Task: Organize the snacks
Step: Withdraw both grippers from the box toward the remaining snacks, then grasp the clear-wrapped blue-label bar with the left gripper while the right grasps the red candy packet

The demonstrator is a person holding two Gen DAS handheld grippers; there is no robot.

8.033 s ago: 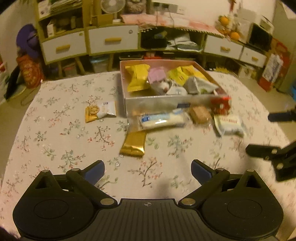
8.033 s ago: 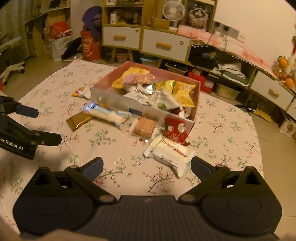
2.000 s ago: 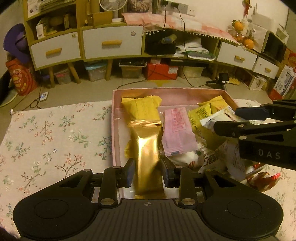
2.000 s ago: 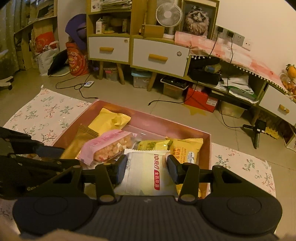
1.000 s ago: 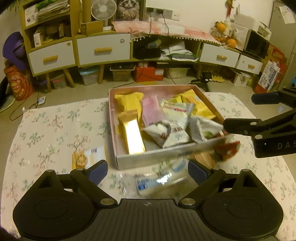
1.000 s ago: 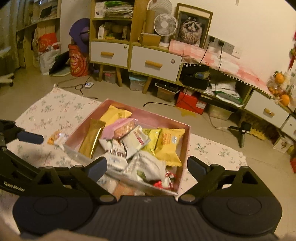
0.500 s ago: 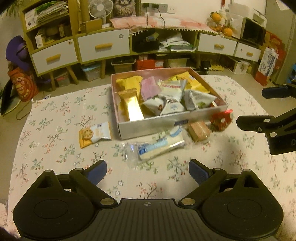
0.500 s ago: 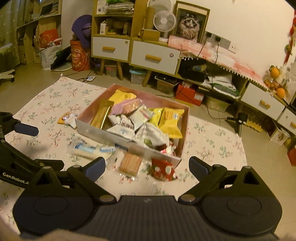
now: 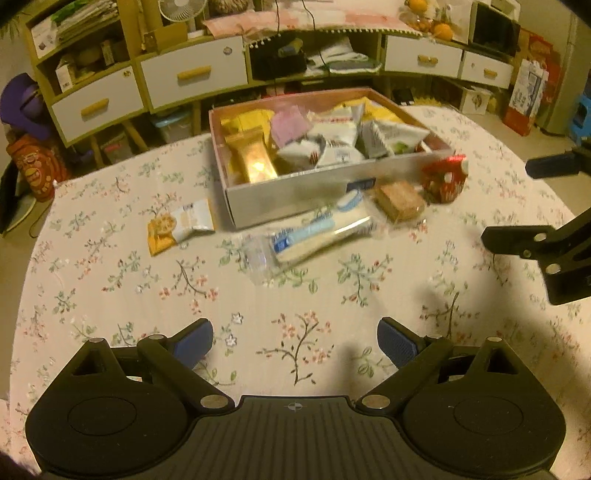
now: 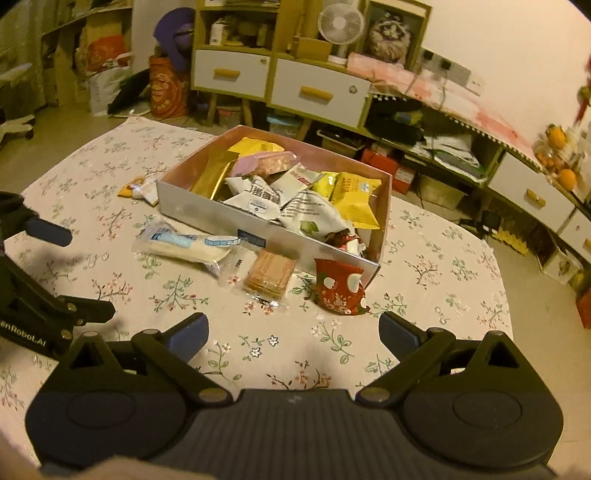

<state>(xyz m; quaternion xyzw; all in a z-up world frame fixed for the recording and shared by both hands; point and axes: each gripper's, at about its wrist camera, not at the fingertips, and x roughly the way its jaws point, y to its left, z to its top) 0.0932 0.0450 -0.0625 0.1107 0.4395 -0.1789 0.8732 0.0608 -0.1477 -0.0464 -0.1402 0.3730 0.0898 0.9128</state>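
A pink box (image 9: 295,195) (image 10: 207,216) full of snack packets stands on the flowered table. Four snacks lie outside it, in front of it and at its left: a long white-and-blue packet (image 9: 317,236) (image 10: 184,245), a brown cracker pack (image 9: 400,201) (image 10: 271,275), a red packet (image 9: 443,177) (image 10: 341,286) and a cookie packet (image 9: 179,227) (image 10: 138,188). My left gripper (image 9: 295,341) (image 10: 90,273) hangs open and empty over the near table. To its right, my right gripper (image 10: 293,332) (image 9: 506,203) has its jaws opening with nothing between them.
The flowered tablecloth (image 9: 295,295) spreads between the grippers and the snacks. Past the table's far edge stand drawer cabinets (image 10: 317,94), a fan (image 10: 340,22) and floor clutter.
Both grippers have drawn back from the box and sunk toward the near table, so the box looks smaller and farther. The snacks have not moved.
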